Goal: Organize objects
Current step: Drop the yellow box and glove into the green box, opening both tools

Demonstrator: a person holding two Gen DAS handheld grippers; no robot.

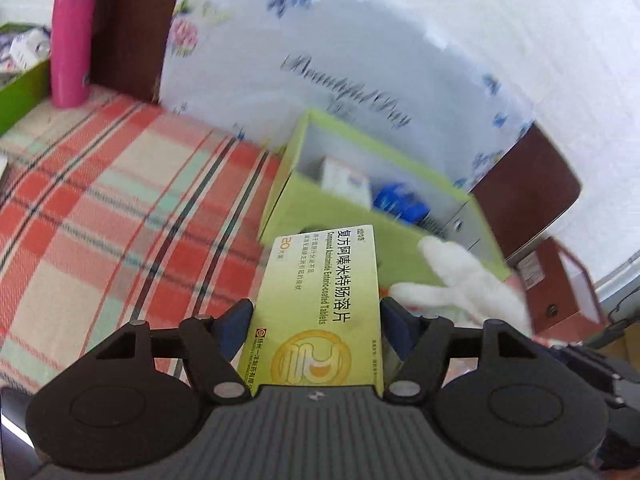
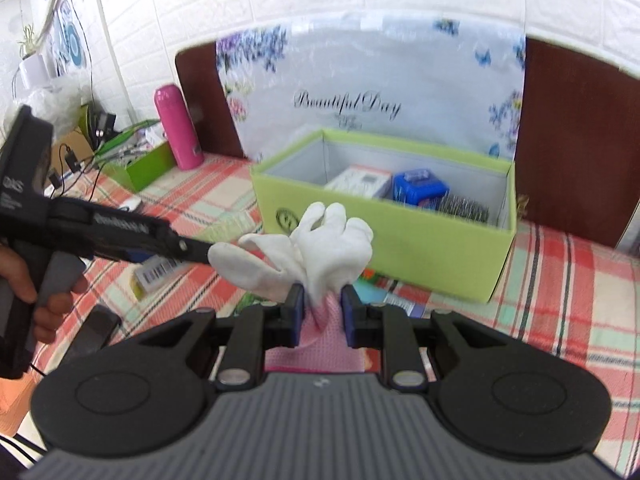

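Green tablet box (image 1: 320, 312), lower centre of left-wrist view, clamped flat by its side edges in left gripper (image 1: 316, 312). White glove (image 2: 308, 248), centre of right-wrist view, pinched at the cuff by right gripper (image 2: 322, 300) (jaws narrow). Behind both: open green bin (image 2: 400, 248) w/ small boxes inside, on plaid cloth (image 1: 120, 200). Pink bottle (image 2: 176, 128) upper left.

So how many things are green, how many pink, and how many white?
Green: 3, the storage box, the tablet box and the far tray.
Pink: 2, the bottle and the cloth.
White: 1, the glove.
Total: 6
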